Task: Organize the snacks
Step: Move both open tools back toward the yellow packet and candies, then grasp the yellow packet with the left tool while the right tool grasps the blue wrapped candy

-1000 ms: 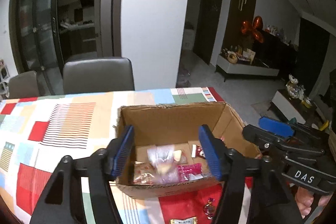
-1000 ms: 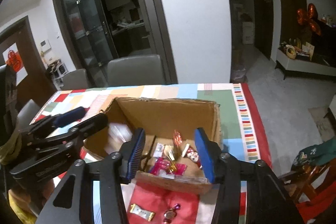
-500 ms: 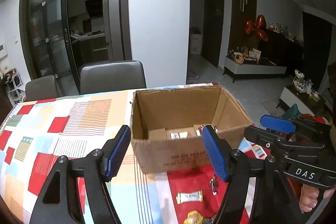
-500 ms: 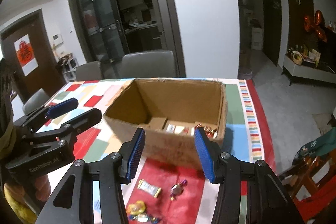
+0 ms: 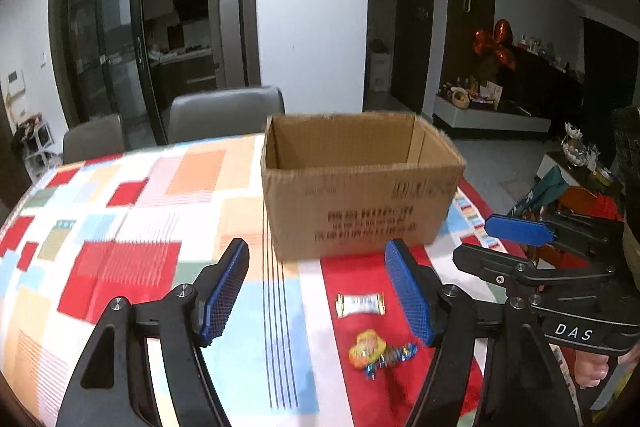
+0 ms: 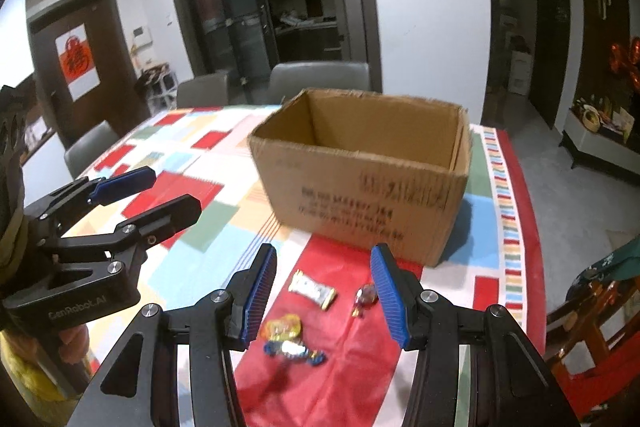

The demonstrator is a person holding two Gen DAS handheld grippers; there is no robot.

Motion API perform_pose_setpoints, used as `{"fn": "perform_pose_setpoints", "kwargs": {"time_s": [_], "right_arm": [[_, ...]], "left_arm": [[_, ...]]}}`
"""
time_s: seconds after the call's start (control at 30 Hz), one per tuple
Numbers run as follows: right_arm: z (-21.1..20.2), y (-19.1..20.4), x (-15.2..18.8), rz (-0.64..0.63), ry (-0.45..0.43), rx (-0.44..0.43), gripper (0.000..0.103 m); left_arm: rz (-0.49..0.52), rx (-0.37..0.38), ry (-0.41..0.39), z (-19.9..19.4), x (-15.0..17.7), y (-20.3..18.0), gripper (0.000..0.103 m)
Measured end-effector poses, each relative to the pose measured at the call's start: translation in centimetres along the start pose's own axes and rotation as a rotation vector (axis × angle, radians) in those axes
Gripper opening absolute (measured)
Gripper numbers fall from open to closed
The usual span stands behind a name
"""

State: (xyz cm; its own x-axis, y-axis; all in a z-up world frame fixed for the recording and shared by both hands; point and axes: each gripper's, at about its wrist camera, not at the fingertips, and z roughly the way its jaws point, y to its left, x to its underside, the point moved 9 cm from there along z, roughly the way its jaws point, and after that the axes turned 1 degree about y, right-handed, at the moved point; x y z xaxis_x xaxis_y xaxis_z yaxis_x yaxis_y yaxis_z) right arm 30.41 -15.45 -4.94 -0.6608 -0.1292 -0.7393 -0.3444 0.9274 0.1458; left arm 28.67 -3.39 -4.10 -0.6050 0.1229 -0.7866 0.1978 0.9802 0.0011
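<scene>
I have both tools pulled back to the near side of the desk, which wears a patchwork cloth of red, blue and orange blocks. The left tool has just been opening its jaws and now stands wide, with nothing between the pads. The right tool sits at a moderate gap, also empty.

The cardboard box stands toward the desk's far right corner, open at the top. From this low angle I cannot see its floor, so I cannot say what it holds.

What remains is plain enough. Four loose snacks lie on the red patch of cloth between the box and the near edge:
- a white wrapped bar with gold ends, closest to the box
- a small dark red wrapped candy just to its right, near my right tool's inner pad
- a yellow and orange sweet further toward me
- a blue-wrapped candy touching or just beside the yellow one

I judge the job partway through: these four still need to go in the box. The white bar looks the easiest next pick for either tool, lying flat and apart from the others.
</scene>
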Motion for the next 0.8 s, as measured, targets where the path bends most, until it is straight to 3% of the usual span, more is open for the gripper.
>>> {"fn": "perform_pose_setpoints", "kwargs": {"time_s": [0.33, 0.8], "right_arm": [[2.3, 1.9, 5.4, -0.106, 0.122, -0.025, 0.05], [6.9, 2.8, 10.7, -0.204, 0.292, -0.079, 0.05]], "left_arm": [[0.032, 0.029, 0.104, 1.7, 5.8, -0.3, 0.07], [0.162, 0.163, 0.24, 6.4, 10.7, -1.7, 0.064]]}}
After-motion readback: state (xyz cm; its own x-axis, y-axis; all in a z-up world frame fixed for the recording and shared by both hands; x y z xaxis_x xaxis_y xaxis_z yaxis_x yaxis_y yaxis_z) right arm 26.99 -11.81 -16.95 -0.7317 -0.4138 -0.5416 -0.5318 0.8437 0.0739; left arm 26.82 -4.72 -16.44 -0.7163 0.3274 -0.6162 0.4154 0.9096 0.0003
